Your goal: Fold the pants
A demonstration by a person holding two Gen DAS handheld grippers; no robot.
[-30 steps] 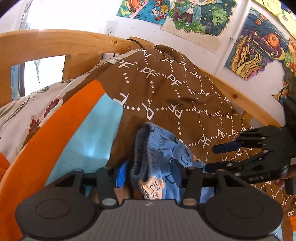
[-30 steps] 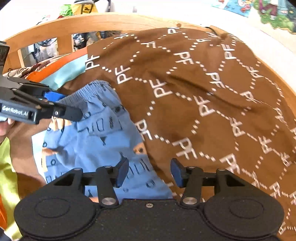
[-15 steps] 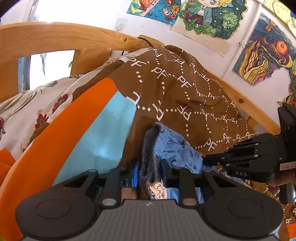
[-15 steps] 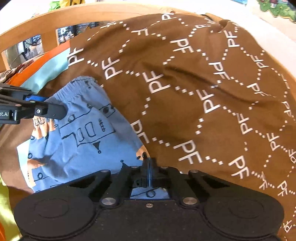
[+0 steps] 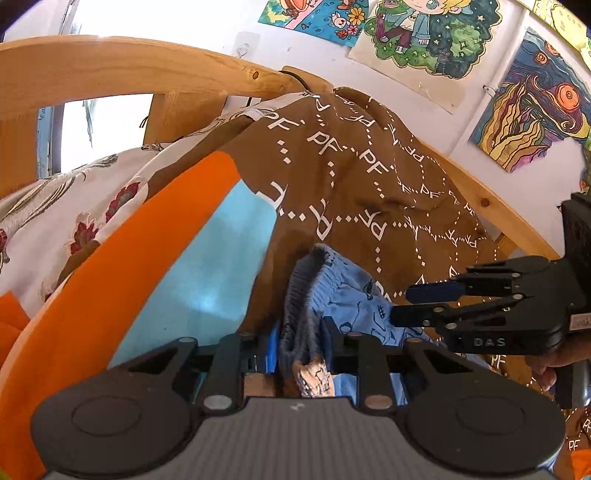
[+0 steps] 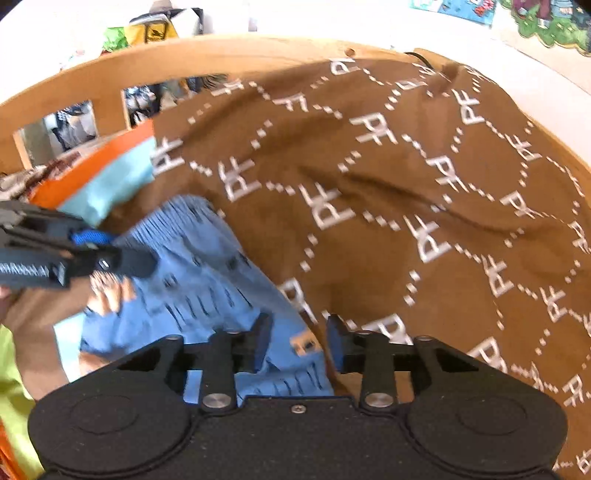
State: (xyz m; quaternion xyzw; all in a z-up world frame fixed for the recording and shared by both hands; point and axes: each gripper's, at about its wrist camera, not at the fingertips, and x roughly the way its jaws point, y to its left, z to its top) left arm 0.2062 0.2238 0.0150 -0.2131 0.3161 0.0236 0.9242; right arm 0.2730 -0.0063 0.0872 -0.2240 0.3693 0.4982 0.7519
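Note:
The small blue printed pants [image 6: 207, 280] lie on a brown "PF" patterned sheet [image 6: 406, 192]. My left gripper [image 5: 301, 339] is shut on the pants' gathered waistband [image 5: 306, 295], which bunches up between its fingers. It shows from the side in the right wrist view [image 6: 122, 258]. My right gripper [image 6: 297, 339] is open over the pants' near right edge, with blue cloth lying between and below its fingers. In the left wrist view it [image 5: 402, 306] hovers at the right, its fingers apart.
A curved wooden bed rail [image 5: 155, 70] runs behind the sheet. An orange and light-blue cushion [image 5: 155, 258] and a floral cloth [image 5: 66, 206] lie to the left. Drawings [image 5: 413, 33] hang on the white wall. A lime-green cloth [image 6: 14, 398] sits at the near left.
My right gripper was shut on the pants' edge half a second ago and has now opened. My left gripper closed on the waistband over the last second and still holds it.

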